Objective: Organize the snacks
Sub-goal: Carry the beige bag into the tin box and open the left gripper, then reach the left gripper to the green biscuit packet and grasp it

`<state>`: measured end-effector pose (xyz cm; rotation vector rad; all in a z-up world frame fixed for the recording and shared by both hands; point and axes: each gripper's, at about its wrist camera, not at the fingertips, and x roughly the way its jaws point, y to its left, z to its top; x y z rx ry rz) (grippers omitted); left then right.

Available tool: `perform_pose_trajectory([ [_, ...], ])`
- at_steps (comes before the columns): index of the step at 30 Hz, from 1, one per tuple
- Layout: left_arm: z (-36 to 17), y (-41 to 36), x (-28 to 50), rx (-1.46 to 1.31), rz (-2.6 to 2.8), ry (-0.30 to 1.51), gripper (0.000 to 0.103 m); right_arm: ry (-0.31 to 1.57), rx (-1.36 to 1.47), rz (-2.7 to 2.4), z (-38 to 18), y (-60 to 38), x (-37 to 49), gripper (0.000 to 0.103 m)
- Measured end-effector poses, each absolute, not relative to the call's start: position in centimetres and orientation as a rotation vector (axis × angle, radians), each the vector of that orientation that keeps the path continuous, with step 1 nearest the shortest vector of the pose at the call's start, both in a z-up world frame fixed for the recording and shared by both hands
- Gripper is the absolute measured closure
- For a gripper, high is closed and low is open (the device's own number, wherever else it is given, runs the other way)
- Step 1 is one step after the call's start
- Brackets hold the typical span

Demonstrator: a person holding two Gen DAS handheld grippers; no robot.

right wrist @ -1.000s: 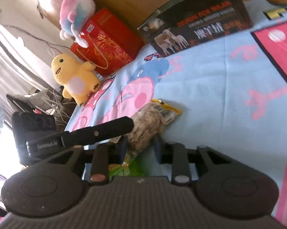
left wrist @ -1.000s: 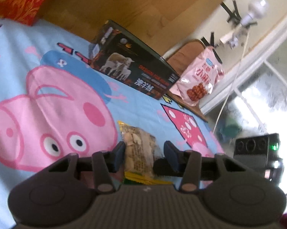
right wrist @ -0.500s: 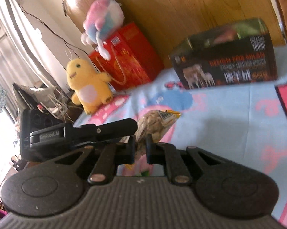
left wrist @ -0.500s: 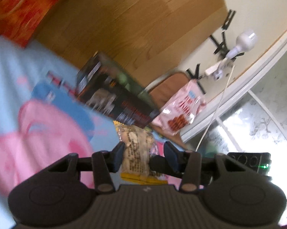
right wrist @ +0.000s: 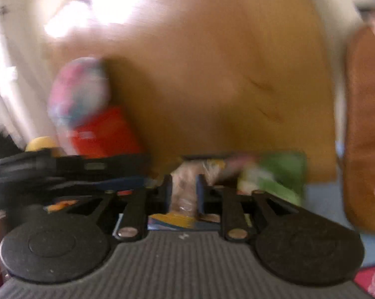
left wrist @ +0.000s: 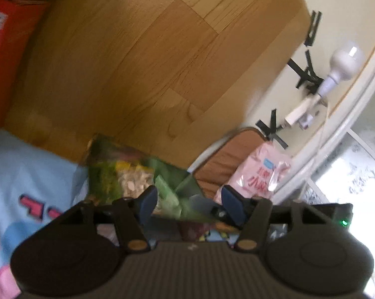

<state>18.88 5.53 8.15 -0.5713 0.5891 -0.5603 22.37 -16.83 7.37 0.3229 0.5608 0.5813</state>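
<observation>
- Snack box [left wrist: 127, 172] against the wooden headboard [left wrist: 147, 57] holds green packets.
- Right claw [right wrist: 183, 190] grips a nut bag [right wrist: 185, 184] just before the box.
- Left claw [left wrist: 190, 203] gapes, empty, near the box.

The left tongs [left wrist: 187, 204] stood spread apart with nothing between them, just before an open box of snack packets [left wrist: 135, 177]. Right of the box a pink snack bag [left wrist: 259, 177] leaned on a brown cushion [left wrist: 227, 154]; behind it rose a wooden headboard [left wrist: 150, 62].
</observation>
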Motion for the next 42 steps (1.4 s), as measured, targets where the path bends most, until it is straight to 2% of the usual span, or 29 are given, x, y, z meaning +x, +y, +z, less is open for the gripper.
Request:
perform_pose_trajectory([
  [4,6.8,8.3,14.7,-0.557,-0.541,0.635,0.045,0.567,0.422,0.617,5.1,-19.2,20.1,0.077],
  [8,5.3,10.0,10.1,-0.53,-0.517,0.685,0.045,0.68,0.476,0.736,2.9,-19.6,15.3,0.064],
  [15,2.8,9.2,4.7,-0.459,-0.517,0.764,0.044,0.818,0.325,0.862,0.7,-17.2,5.8,0.063],
  [19,1.6,8.8,3.1,-0.477,-0.529,0.786,0.044,0.832,0.305,0.901,1.0,-16.5,2.8,0.051],
  [22,0.6,8.3,2.0,-0.485,-0.523,0.81,0.044,0.833,0.224,0.937,1.5,-15.0,1.5,0.048],
  [24,-0.2,8.0,1.4,-0.515,-0.513,0.82,0.046,0.855,0.155,0.958,1.1,-13.4,0.7,0.048],
  [27,-0.4,7.7,0.5,-0.558,-0.518,0.813,0.046,0.777,0.03,0.934,1.0,-11.5,-0.5,0.049],
  [30,-0.4,7.1,0.5,-0.571,-0.533,0.831,0.047,0.738,-0.029,0.872,1.0,-10.9,-0.2,0.065],
  [36,-0.3,7.6,0.9,-0.598,-0.497,0.826,0.045,0.715,-0.054,0.794,0.7,-11.1,1.0,0.063],
  [37,-0.3,7.7,0.9,-0.599,-0.492,0.825,0.045,0.71,-0.074,0.792,0.6,-11.3,0.8,0.062],
  [41,-0.3,7.6,1.0,-0.598,-0.489,0.83,0.045,0.683,-0.126,0.756,1.0,-13.0,-0.3,0.041],
  [42,-0.2,7.5,1.0,-0.598,-0.496,0.833,0.045,0.675,-0.136,0.738,1.0,-13.2,-0.4,0.041],
])
